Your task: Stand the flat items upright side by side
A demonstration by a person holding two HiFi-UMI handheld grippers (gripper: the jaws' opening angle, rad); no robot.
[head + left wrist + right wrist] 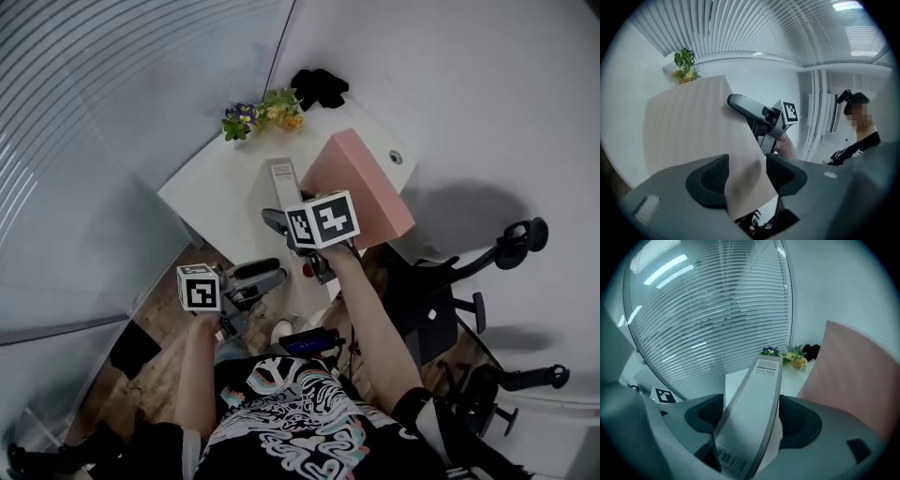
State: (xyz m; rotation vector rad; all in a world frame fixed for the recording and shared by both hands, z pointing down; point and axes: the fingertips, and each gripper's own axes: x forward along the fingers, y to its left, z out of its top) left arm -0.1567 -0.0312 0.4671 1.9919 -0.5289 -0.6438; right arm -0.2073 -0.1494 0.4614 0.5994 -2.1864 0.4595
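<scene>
- The right gripper [751, 417] points down at the table [217, 199]. Its jaws are spread wide, one on each side of the grey file box [281, 178]. A thin gap shows at the right pad, so the box is released, not squeezed.
- The file box is on the table with its narrow labelled spine turned up, between the gripper and the flowers [263, 114].
- Just beside it, on the right, is the pink folder [364, 185]. It is tilted and shows its broad face. I cannot tell if the two touch.
- The left gripper [746, 177] is at the near edge of the table, low and almost level. Its jaws are apart and grasp nothing; only the table corner shows beyond them.
- A black object [319, 87] lies at the far corner behind the flowers.
- An office chair [448, 292] stands to the right of the table.
</scene>
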